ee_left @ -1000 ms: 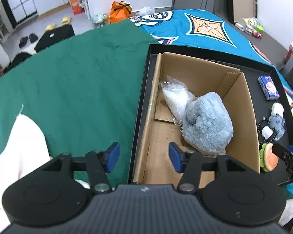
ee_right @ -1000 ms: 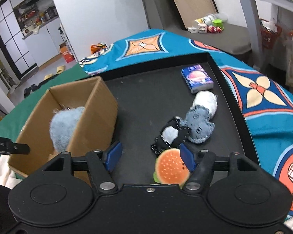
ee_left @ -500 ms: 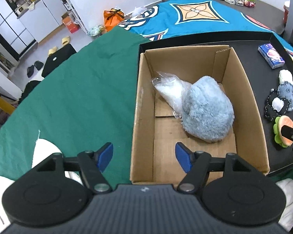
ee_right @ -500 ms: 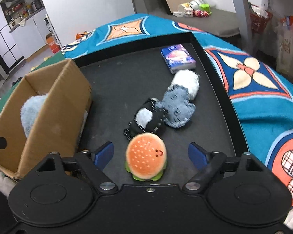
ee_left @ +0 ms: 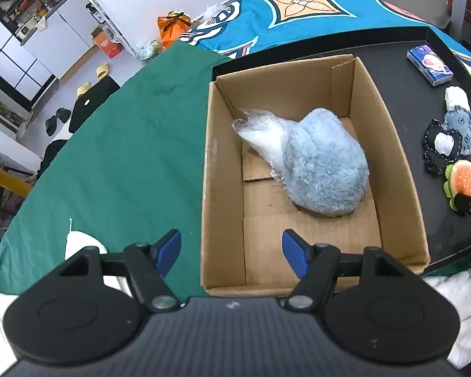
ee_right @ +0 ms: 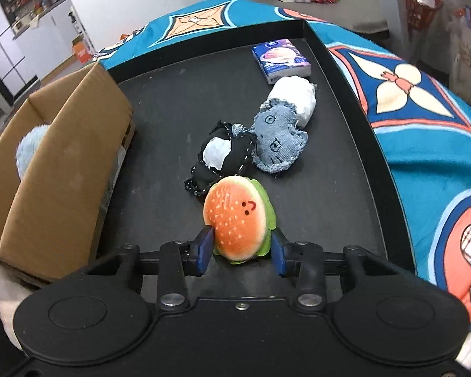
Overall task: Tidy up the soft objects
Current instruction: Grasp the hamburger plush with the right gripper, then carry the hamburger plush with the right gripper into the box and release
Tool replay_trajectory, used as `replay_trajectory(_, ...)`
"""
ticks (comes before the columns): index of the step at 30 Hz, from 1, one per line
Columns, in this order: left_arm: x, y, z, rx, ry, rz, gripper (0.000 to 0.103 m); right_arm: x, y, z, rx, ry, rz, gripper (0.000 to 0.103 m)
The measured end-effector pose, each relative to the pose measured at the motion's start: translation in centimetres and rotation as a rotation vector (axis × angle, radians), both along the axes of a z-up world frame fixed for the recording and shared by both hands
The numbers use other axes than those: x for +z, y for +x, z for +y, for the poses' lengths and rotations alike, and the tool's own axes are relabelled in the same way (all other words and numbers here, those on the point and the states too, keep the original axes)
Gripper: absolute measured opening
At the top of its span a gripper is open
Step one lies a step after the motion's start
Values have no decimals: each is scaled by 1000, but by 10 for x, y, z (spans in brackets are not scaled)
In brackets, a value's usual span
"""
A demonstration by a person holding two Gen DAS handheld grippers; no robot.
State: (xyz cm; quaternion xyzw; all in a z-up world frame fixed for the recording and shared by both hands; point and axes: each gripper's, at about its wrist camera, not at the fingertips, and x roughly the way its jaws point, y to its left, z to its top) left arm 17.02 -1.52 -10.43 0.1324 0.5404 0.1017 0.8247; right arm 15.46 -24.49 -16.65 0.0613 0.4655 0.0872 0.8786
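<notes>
- right gripper clamped on the burger plush, down on the black tray right of the cardboard box
- left gripper spread wide over the box's near-left corner
- blue fluffy plush inside the box

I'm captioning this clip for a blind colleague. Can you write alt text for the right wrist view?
The right gripper closes its blue pads on a burger plush lying on a black tray. Behind it lie a black-and-white plush, a denim plush and a tissue pack; a cardboard box stands left.
</notes>
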Motion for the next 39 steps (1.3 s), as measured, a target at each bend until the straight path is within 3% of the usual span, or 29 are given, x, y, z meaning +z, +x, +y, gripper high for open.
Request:
replay_trajectory(5,2,-1,3,12,-19,-7,70,6,-4,-1,5,10,-17,29)
replay_trajectory(12,5,-6,6,10,-31,-28,70,23,-9,-7,0,70,-29,28)
replay_trajectory(27,10,-13,31,61,-135,-74,70,76,-7,-2,-14,24,-177,28)
replay_trajectory(39,7,-16,50,95,-232,-85,66,109,-16,35,65,7,-245,28)
